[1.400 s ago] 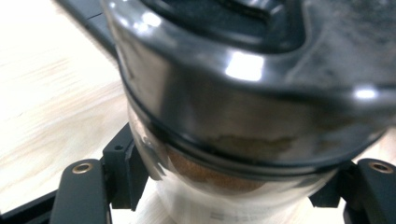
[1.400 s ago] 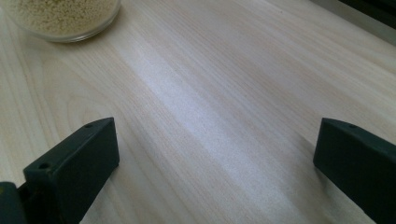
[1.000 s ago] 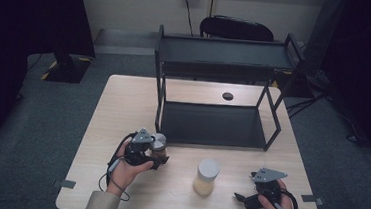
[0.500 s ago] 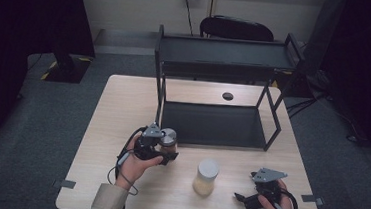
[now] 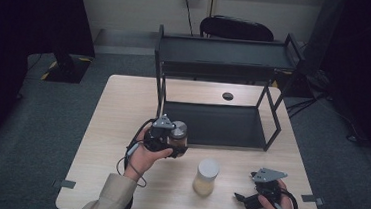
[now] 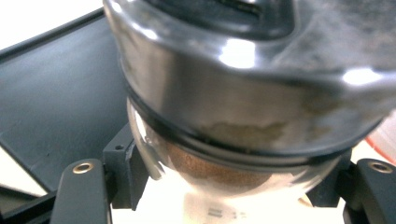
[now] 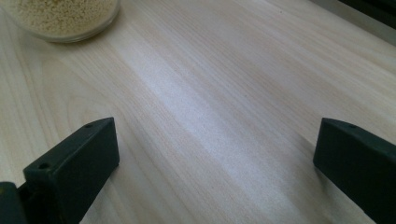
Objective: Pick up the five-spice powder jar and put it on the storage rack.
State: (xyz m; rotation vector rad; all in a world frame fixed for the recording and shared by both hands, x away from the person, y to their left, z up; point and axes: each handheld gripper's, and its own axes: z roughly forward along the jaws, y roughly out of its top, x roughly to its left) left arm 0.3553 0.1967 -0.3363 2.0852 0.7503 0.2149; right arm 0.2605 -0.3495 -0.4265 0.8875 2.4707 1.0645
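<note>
Two black jaws of my left tool (image 5: pixel 173 142) clench a round glass jar (image 6: pixel 233 154) with a scuffed steel lid. My right tool (image 5: pixel 246 199) rests released on the pale wood-grain table (image 7: pixel 224 93), near a grain-filled jar (image 5: pixel 206 177).

Left hand-held gripper (image 5: pixel 176 140) carried jar (image 5: pixel 179 132) rackward — higher

My black left gripper (image 5: pixel 170 142) clasps a silver-lidded jar (image 6: pixel 243 112) of brown powder; the other jar (image 5: pixel 206 177) is beige-filled, the table (image 5: pixel 123 109) pale wood, the shelf (image 5: pixel 212 124) black.

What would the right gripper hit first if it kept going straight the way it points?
Probably nothing close: the right gripper has open jaws over bare table. The jar of pale grains sits off to one side of that line, though depth is unclear.
</note>
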